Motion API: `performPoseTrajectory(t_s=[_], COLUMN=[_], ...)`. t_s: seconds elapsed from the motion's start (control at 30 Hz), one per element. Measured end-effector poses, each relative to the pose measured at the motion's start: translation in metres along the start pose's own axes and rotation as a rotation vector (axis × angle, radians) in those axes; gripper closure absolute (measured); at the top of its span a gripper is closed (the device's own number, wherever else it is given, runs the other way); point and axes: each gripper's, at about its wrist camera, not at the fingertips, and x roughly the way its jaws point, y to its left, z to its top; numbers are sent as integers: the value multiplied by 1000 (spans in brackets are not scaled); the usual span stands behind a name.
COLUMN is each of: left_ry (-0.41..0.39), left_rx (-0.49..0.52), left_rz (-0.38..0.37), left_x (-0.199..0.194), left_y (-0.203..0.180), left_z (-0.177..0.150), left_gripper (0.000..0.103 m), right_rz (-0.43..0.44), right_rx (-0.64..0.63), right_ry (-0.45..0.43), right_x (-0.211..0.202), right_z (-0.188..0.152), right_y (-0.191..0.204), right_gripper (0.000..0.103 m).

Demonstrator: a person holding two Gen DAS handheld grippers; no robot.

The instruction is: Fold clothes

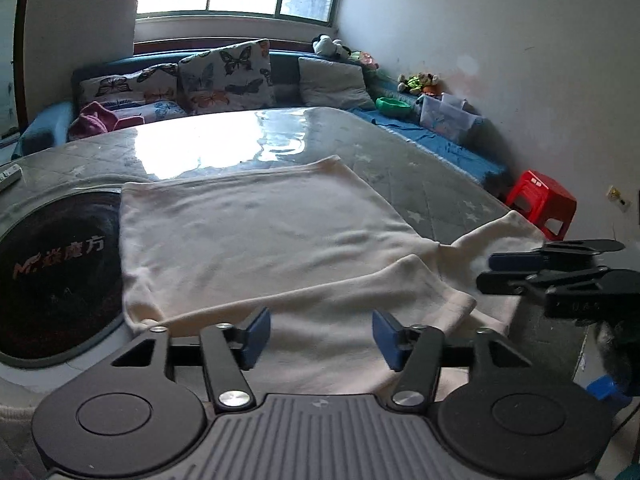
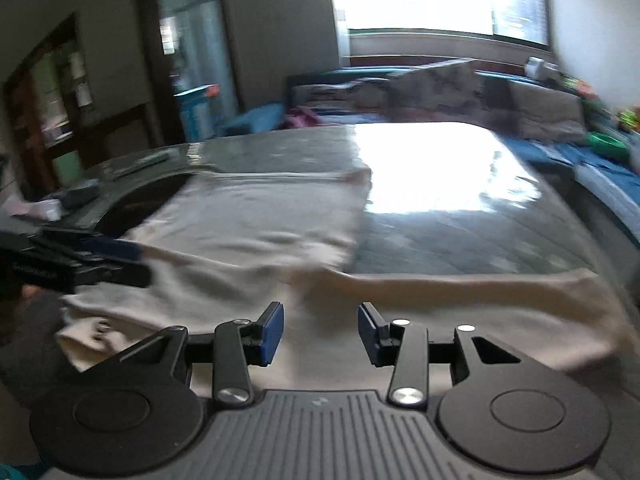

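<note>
Left wrist view has the cream garment (image 1: 256, 232) spread flat on the glass-topped table (image 1: 420, 168), body running away from me, one sleeve (image 1: 492, 236) sticking out to the right. My left gripper (image 1: 320, 334) hangs over the near hem, jaws wide, nothing in them. My right gripper (image 2: 320, 330) also gapes empty, and from its camera that sleeve (image 2: 480, 296) lies crosswise just past the pads, long axis left to right. So the right hand is way closer to it. I'd guess the sleeve gets folded in over the body next. Right view is blurry though.
</note>
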Motion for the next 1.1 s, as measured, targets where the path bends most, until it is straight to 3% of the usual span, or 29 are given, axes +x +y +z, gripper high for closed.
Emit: performPoseTrajectory(t_s=[0.2, 0.33, 0.53, 0.7, 0.83, 0.87, 0.97, 1.1], left_ry=[-16, -34, -41, -31, -32, -32, -33, -43], left_rx=[33, 50, 49, 27, 11, 7, -9, -34], left_rz=[1, 8, 40, 60, 74, 81, 107, 136], left_x=[3, 2, 0, 0, -1, -2, -4, -11], left_y=[-27, -40, -45, -43, -40, -38, -33, -22], left_z=[-2, 0, 0, -3, -5, -5, -6, -7], left_gripper=[15, 11, 5, 2, 0, 0, 0, 0], right_rz=[-198, -318, -421, -427, -416, -404, -364, -245], right_rx=[145, 249, 359, 404, 398, 411, 412, 384], right_ry=[-7, -33, -54, -90, -99, -107, -138, -178], right_x=[-17, -28, -26, -21, -19, -22, -31, -45], right_z=[-15, -23, -27, -28, -28, -28, -26, -8], right_y=[-60, -99, -133, -142, -138, -139, -135, -118], right_gripper=[61, 61, 61, 63, 90, 93, 94, 94])
